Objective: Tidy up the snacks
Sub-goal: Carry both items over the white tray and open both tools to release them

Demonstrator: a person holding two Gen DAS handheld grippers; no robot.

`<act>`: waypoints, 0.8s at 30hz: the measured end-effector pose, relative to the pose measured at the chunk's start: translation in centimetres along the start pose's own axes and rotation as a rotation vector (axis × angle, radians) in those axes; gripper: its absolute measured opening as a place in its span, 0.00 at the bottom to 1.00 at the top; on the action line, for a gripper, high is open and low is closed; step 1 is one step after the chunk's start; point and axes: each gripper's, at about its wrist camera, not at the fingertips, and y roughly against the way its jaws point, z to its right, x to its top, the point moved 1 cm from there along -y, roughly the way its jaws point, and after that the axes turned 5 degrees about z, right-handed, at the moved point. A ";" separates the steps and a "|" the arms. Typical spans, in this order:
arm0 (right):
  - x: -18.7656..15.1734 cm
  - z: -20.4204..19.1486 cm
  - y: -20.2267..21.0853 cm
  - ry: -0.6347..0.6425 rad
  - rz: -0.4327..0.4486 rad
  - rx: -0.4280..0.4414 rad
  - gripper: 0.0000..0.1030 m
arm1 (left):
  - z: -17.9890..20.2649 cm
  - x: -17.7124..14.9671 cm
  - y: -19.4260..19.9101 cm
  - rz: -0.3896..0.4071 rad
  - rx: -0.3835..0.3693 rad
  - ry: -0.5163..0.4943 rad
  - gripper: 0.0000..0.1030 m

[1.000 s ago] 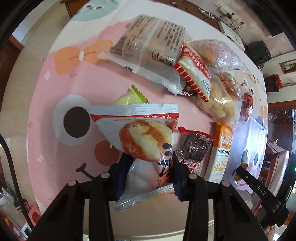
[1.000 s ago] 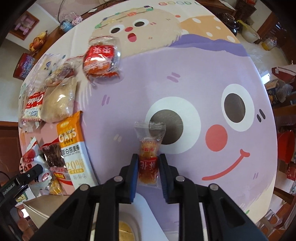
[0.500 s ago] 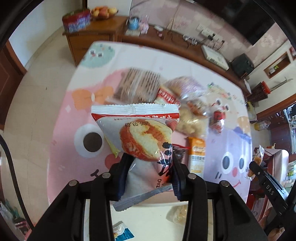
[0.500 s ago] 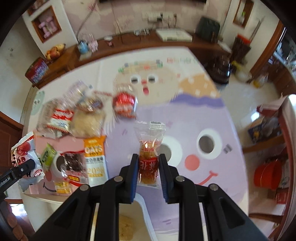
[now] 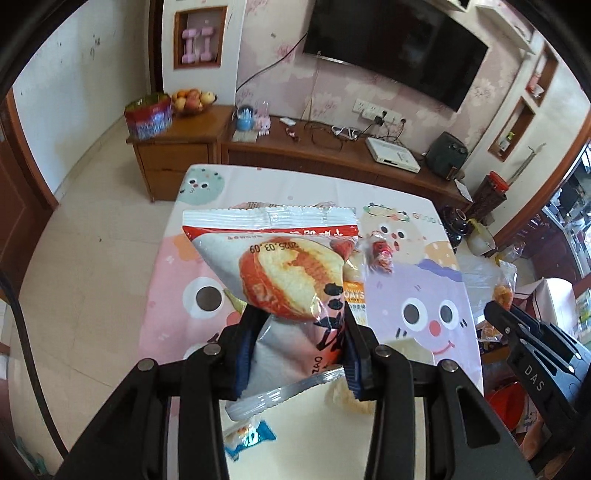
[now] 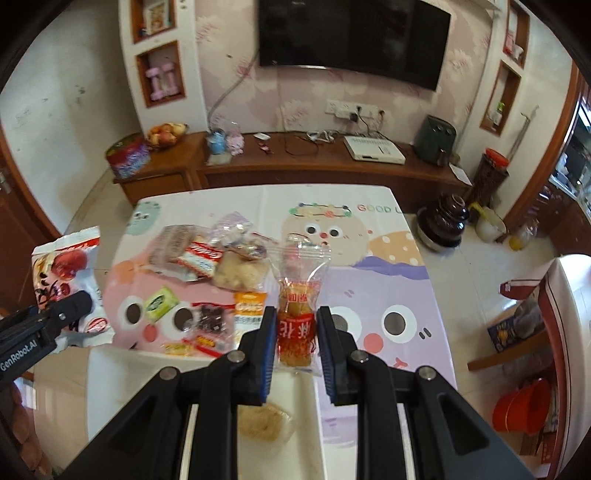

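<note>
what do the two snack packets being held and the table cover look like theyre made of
Cake packet: thin glossy plastic film, printed, with crimped zigzag seal. Small snack packet: clear shiny plastic, contents showing through. Table cover: smooth printed sheet with cartoon faces, probably vinyl or oilcloth; hard to tell.

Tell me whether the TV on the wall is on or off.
Apparently off: the TV screen is dark in both views, showing no image.

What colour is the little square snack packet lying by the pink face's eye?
Light green: the small green packet lies on the cartoon tablecloth, clearest in the right wrist view.
</note>
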 end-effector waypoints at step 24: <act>-8.2 -3.3 8.6 0.081 -0.017 0.177 0.21 | 2.2 -10.2 8.1 0.038 0.081 -0.122 0.38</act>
